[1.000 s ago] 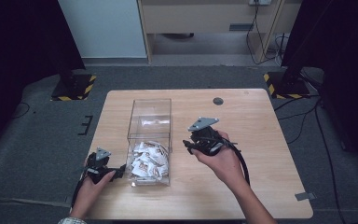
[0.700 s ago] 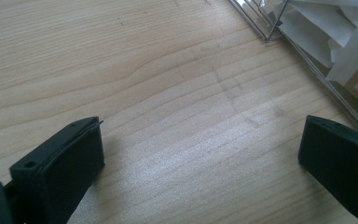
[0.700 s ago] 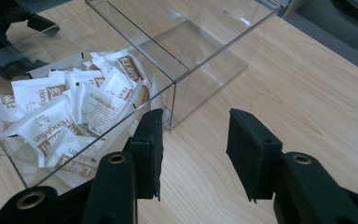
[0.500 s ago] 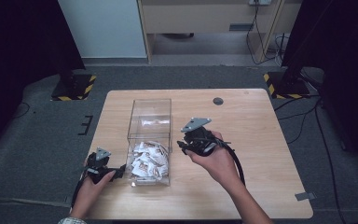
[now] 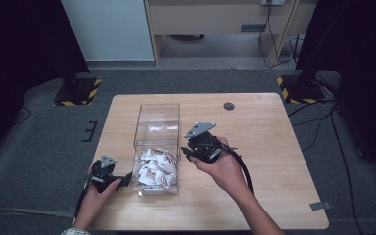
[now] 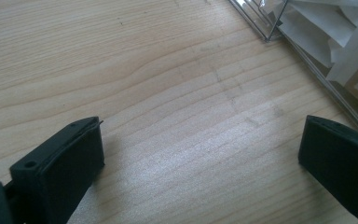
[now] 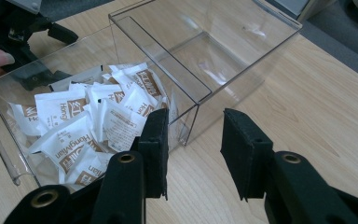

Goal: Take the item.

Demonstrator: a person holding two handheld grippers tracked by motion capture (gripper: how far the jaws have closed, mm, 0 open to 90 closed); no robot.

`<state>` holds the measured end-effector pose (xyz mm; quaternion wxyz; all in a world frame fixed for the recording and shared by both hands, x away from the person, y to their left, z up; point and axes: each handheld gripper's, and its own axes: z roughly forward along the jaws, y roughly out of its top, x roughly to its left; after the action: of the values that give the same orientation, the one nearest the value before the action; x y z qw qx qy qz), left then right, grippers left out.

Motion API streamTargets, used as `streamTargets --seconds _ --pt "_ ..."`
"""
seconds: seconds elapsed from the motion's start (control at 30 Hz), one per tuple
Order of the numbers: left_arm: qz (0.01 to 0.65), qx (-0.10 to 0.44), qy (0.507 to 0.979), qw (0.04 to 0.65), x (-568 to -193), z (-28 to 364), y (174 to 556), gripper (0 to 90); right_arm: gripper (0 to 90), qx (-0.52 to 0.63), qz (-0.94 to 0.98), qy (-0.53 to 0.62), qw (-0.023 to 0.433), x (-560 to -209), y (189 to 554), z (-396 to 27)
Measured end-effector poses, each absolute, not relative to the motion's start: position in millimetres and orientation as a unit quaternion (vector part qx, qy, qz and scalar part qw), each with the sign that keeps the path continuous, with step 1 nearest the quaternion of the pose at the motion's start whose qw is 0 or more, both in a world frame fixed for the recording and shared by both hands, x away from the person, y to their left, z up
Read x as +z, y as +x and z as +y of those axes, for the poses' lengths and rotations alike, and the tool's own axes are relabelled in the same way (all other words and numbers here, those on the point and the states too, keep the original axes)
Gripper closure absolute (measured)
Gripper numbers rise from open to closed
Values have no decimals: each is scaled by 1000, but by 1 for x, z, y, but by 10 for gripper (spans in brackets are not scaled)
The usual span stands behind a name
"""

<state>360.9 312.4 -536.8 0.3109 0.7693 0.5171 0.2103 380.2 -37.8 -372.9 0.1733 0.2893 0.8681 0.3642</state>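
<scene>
The clear bin (image 5: 156,147) stands left of centre on the table (image 5: 274,147); paper sachets (image 7: 81,126) fill its near compartment, the far one is empty. Sachets are probably light, limp and crushable: pinch one by its flat edge. Right tongs (image 7: 193,149), apart, hover at the bin's 3 o'clock. Left tongs (image 5: 120,180), wide apart, rest low at 8 o'clock.

Your setting is a lab-style recording space: a lone wooden table (image 5: 274,147) stands on grey carpet (image 5: 44,147), flanked by black stands on hazard-striped bases (image 5: 76,93), with cables (image 5: 318,132) trailing across the floor and pale cabinetry (image 5: 215,19) behind.
</scene>
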Motion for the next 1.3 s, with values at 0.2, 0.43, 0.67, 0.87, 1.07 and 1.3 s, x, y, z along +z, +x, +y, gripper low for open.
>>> streamTargets --seconds 0.2,0.43,0.67,0.87,1.07,1.3 --pt "517 210 769 311 -537 312 361 0 621 364 870 283 173 -372 379 -32" --pt "517 210 769 311 -537 312 361 0 631 368 871 278 170 -372 378 -27" --pt "517 210 769 311 -537 312 361 0 635 368 872 274 169 -372 377 -23" --pt "517 210 769 311 -537 312 361 0 645 369 874 267 167 -370 375 -18" --pt "517 210 769 311 -537 312 361 0 654 374 874 263 163 -371 374 -13" --pt "517 210 769 311 -537 312 361 0 674 377 876 254 161 -373 372 -4"
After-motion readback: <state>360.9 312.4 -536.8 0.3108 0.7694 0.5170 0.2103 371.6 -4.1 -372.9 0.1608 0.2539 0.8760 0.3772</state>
